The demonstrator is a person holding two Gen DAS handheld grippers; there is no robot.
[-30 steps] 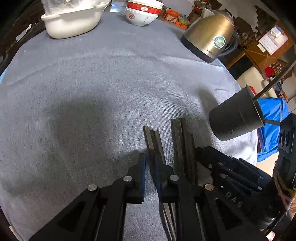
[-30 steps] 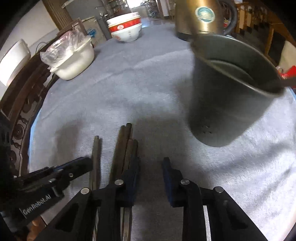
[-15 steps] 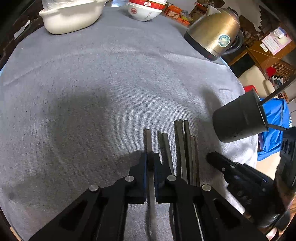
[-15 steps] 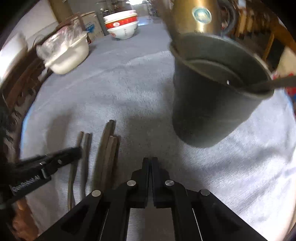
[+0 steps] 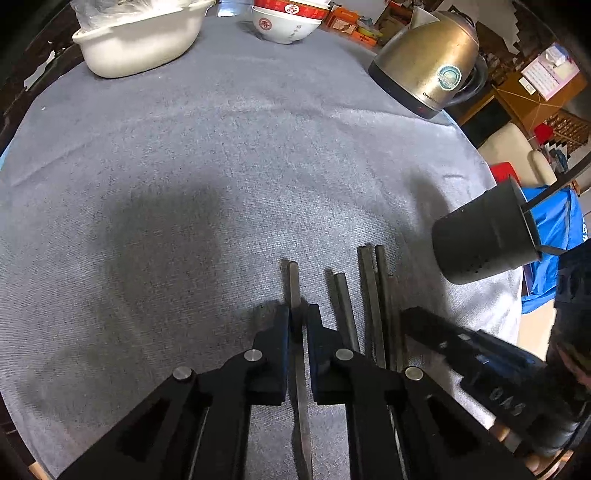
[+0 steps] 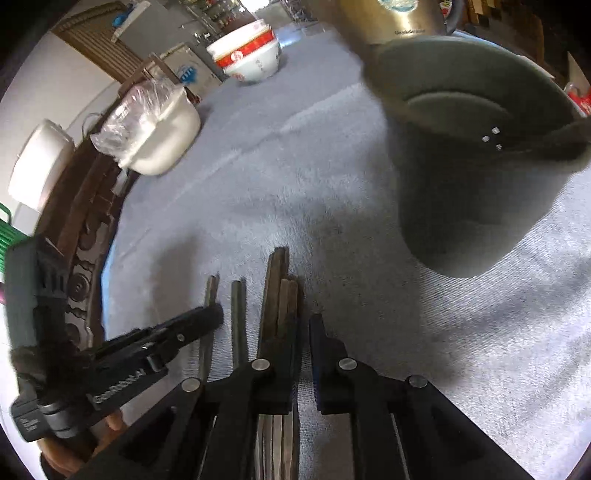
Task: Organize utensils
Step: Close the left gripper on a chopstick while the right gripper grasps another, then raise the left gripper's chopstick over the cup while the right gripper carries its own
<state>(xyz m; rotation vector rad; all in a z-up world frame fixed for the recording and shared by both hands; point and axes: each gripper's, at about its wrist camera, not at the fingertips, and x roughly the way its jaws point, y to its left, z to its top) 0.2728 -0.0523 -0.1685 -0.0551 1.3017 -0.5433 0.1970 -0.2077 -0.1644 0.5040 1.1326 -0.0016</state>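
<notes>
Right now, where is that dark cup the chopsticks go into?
The dark cup stands at the table's right edge in the left wrist view, right of the loose chopsticks and nearer than the kettle.

The near end of the chopstick [image 5: 295,288] clamped in the left hand-held gripper [image 5: 297,314] runs off the bottom edge. Ahead-right of the right hand-held gripper [image 6: 303,325], the holder [image 6: 480,192] is motion-blurred and its contents are unreadable. The kettle [image 6: 391,18] beyond it is cropped by the top edge.
</notes>
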